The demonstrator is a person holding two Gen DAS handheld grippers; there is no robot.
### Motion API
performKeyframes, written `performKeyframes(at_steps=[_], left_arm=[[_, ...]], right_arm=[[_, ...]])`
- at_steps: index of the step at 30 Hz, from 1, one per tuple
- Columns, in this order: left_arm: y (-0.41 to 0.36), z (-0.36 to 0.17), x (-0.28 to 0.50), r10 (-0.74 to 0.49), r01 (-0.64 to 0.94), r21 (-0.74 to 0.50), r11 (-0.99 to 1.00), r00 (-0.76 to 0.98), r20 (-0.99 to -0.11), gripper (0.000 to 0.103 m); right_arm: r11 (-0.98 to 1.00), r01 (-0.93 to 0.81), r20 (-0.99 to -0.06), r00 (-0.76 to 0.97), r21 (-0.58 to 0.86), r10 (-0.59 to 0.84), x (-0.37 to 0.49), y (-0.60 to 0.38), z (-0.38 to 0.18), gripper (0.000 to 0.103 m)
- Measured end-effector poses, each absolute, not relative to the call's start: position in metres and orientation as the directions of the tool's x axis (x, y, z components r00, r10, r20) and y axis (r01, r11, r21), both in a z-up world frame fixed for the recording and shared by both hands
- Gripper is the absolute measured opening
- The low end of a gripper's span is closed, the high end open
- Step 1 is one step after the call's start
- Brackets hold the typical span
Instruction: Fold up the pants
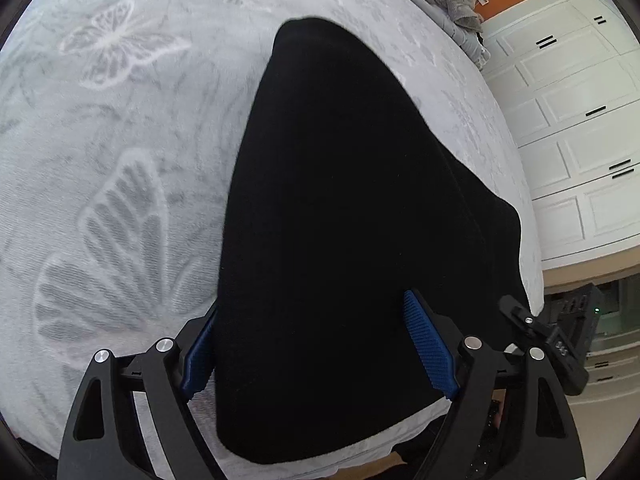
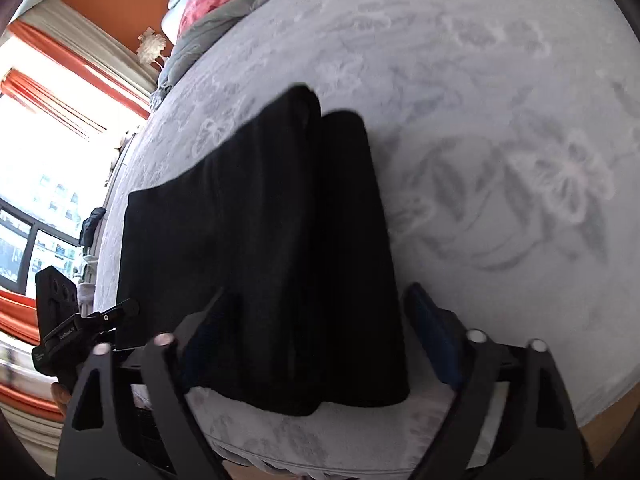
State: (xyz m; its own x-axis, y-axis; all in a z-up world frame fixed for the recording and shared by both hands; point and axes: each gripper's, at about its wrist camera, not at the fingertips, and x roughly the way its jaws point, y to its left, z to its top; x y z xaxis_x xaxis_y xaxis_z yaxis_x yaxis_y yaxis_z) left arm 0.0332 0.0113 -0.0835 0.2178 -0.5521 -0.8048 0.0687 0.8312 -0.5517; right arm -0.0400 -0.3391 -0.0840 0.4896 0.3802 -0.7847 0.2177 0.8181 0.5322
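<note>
One pair of black pants (image 1: 340,220) — lengthwise, pointing up the bed (image 1: 120,120).

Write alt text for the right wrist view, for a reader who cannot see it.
Black pants lie folded lengthwise on a grey bedspread patterned with butterflies, seen from just above the bed's near edge. The right tool frames the near end of the pants with its jaws apart, nothing gripped. A bright window with orange curtains fills the left side.

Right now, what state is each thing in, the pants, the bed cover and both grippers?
Black pants: lying flat, legs stacked lengthwise.
Bed cover: spread smooth under the pants.
Left gripper: jaws open, astride the pants.
Right gripper: jaws open, pants between them.
</note>
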Motion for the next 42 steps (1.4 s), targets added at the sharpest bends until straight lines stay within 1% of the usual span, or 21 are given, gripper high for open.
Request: performKeyframes(at_steps=[1,3,5,6,8,10,12,14,15,16,18,20,22,24,27,28,30,33,36,40,42], left_arm=[[0.011,-0.080,0.032,-0.562,0.085,-0.559,0.825,0.235,-0.793,0.049],[0.018,-0.066,0.028,-0.604,0.106,-0.599,0.794,0.254,-0.755,0.031],[0.032,-0.040,0.016,-0.654,0.144,-0.645,0.751,0.303,-0.694,0.026],[0.036,-0.028,0.008,-0.657,0.169,-0.642,0.748,0.321,-0.682,0.025],[0.047,-0.015,-0.008,-0.624,0.194,-0.599,0.777,0.363,-0.692,0.027],[0.052,-0.026,-0.017,-0.515,0.159,-0.494,0.855,0.377,-0.769,0.039],[0.053,-0.043,-0.022,-0.384,0.092,-0.377,0.922,0.356,-0.852,0.039],[0.053,-0.033,-0.033,-0.332,0.110,-0.317,0.942,0.438,-0.835,0.040],[0.052,-0.023,-0.039,-0.298,0.127,-0.271,0.954,0.494,-0.817,0.045],[0.050,-0.011,-0.047,-0.256,0.142,-0.213,0.967,0.561,-0.787,0.062],[0.049,0.007,-0.060,-0.183,0.131,-0.128,0.983,0.672,-0.717,0.079],[0.048,0.012,-0.065,-0.138,0.119,-0.075,0.990,0.717,-0.684,0.079],[0.050,0.012,-0.052,-0.124,0.114,-0.061,0.992,0.697,-0.707,0.079],[0.053,0.004,-0.044,-0.139,0.109,-0.090,0.990,0.656,-0.742,0.079],[0.056,-0.006,-0.034,-0.161,0.094,-0.131,0.987,0.598,-0.785,0.079],[0.058,-0.008,-0.033,-0.167,0.093,-0.138,0.986,0.587,-0.793,0.079],[0.065,-0.010,-0.034,-0.158,0.079,-0.138,0.987,0.587,-0.794,0.079],[0.067,-0.009,-0.034,-0.147,0.070,-0.131,0.989,0.586,-0.797,0.079],[0.066,-0.012,-0.030,-0.143,0.075,-0.122,0.990,0.569,-0.810,0.079],[0.058,-0.013,-0.029,-0.153,0.092,-0.122,0.988,0.562,-0.813,0.079],[0.053,-0.012,-0.029,-0.143,0.099,-0.105,0.990,0.569,-0.810,0.079]], right_arm=[[0.813,0.213,-0.774,0.503,0.541,0.383,-0.041,-0.336,-0.081,0.037],[0.797,0.162,-0.726,0.547,0.582,0.418,-0.047,-0.332,-0.056,0.034],[0.770,0.086,-0.653,0.595,0.632,0.469,-0.057,-0.324,-0.025,0.033],[0.790,0.042,-0.645,0.606,0.611,0.466,-0.062,-0.316,-0.011,0.034],[0.830,0.004,-0.670,0.592,0.558,0.448,-0.068,-0.301,-0.006,0.040],[0.881,0.042,-0.752,0.541,0.471,0.376,-0.067,-0.294,-0.029,0.052],[0.920,0.159,-0.833,0.500,0.357,0.237,-0.070,-0.295,-0.050,0.055],[0.905,0.188,-0.779,0.593,0.381,0.204,-0.084,-0.298,-0.038,0.051],[0.919,0.186,-0.759,0.632,0.347,0.158,-0.088,-0.292,-0.023,0.050],[0.934,0.156,-0.736,0.661,0.323,0.144,-0.088,-0.282,-0.008,0.042],[0.945,0.038,-0.701,0.680,0.326,0.214,-0.078,-0.253,0.016,0.036],[0.945,-0.091,-0.692,0.659,0.314,0.293,-0.056,-0.212,0.030,0.035],[0.934,-0.177,-0.704,0.618,0.310,0.350,-0.030,-0.178,0.023,0.027],[0.927,-0.200,-0.745,0.551,0.317,0.374,0.009,-0.149,-0.001,0.027],[0.957,-0.149,-0.850,0.440,0.249,0.289,0.060,-0.123,-0.064,0.027],[0.960,-0.142,-0.845,0.456,0.241,0.279,0.061,-0.122,-0.072,0.026],[0.962,-0.138,-0.839,0.471,0.234,0.272,0.061,-0.117,-0.052,0.027],[0.947,-0.177,-0.787,0.526,0.268,0.322,0.040,-0.119,-0.026,0.027],[0.975,-0.174,-0.857,0.474,0.137,0.205,0.047,-0.112,-0.065,0.028],[0.963,-0.161,-0.807,0.525,0.217,0.269,0.041,-0.122,-0.032,0.029],[0.959,-0.162,-0.766,0.576,0.234,0.284,0.019,-0.139,-0.011,0.034]])
